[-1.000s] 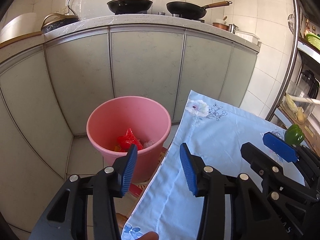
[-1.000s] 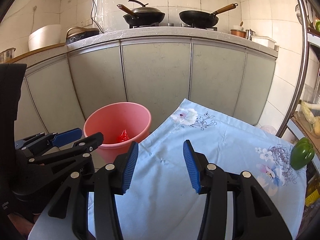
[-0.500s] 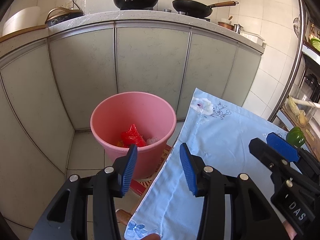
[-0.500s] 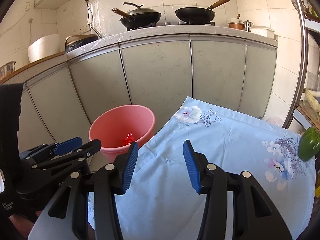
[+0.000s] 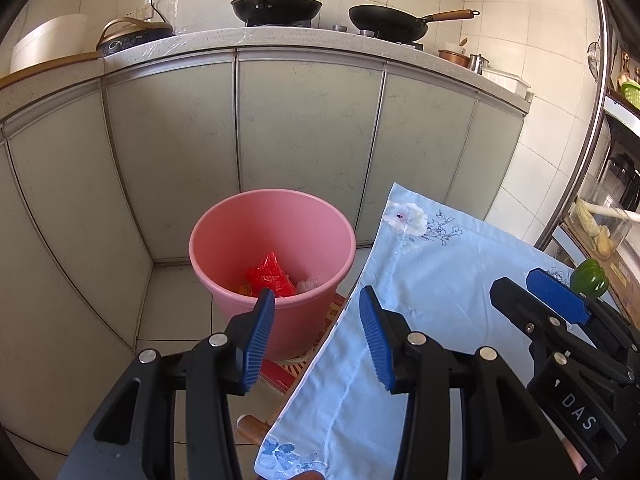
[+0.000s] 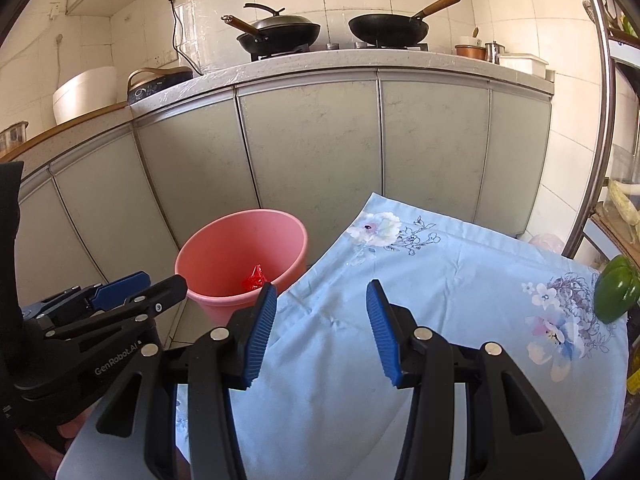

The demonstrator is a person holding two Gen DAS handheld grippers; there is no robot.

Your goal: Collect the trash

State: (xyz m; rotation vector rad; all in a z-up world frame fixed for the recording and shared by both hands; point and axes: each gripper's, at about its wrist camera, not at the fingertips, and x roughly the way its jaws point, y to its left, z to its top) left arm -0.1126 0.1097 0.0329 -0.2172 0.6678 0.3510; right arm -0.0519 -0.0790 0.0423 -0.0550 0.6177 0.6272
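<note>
A pink bucket (image 5: 224,248) stands on the floor by the cabinets, left of the table; it also shows in the right wrist view (image 6: 208,256). Red wrapper trash (image 5: 268,276) and a pale crumpled piece (image 5: 307,284) lie inside it. My left gripper (image 5: 316,332) is open and empty, just before the bucket's near rim and the table's left edge. My right gripper (image 6: 320,328) is open and empty above the blue cloth (image 6: 460,288). The right gripper shows at the right of the left wrist view (image 5: 556,300).
The table carries a light blue floral cloth (image 5: 440,264) with a green pepper (image 6: 616,292) at its right edge. Grey cabinets (image 5: 304,136) and a counter with two pans (image 5: 276,4) stand behind. A shelf rack (image 5: 600,120) stands at right.
Both grippers have drawn back and risen slightly, so the bucket and counter sit lower in view. Both stay open and empty.
</note>
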